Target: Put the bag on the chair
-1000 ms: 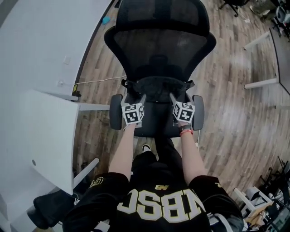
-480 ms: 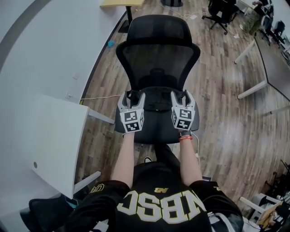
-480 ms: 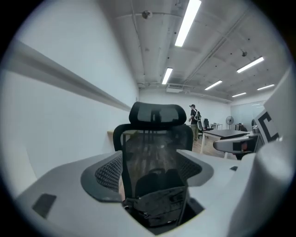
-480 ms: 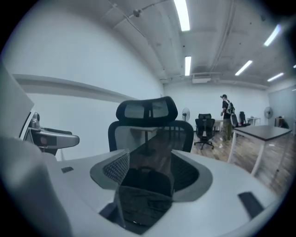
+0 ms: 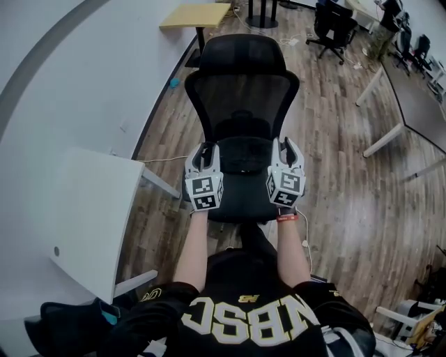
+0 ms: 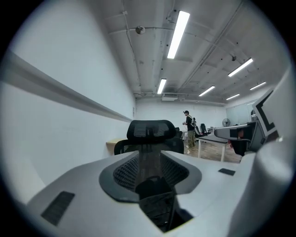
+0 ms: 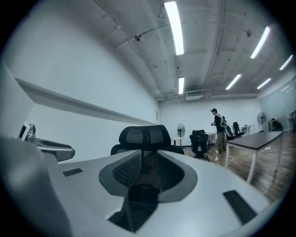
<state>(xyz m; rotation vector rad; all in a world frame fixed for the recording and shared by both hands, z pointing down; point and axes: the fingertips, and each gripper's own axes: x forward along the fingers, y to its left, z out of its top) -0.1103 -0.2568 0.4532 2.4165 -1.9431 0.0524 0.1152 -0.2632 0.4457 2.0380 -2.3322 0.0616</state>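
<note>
Black bag resting on black mesh office chair, left tongs and right tongs alongside, closing, empty.

A black chair stands on the wood floor. A black bag lies on its seat. The bag is at the back edge of the seat and touches the chair's back. It is in the middle, between the two side edges. A white table stands on the floor just left of the chair. A thin white cable lies on the floor between them. A yellow table stands on the floor far behind the chair.
</note>
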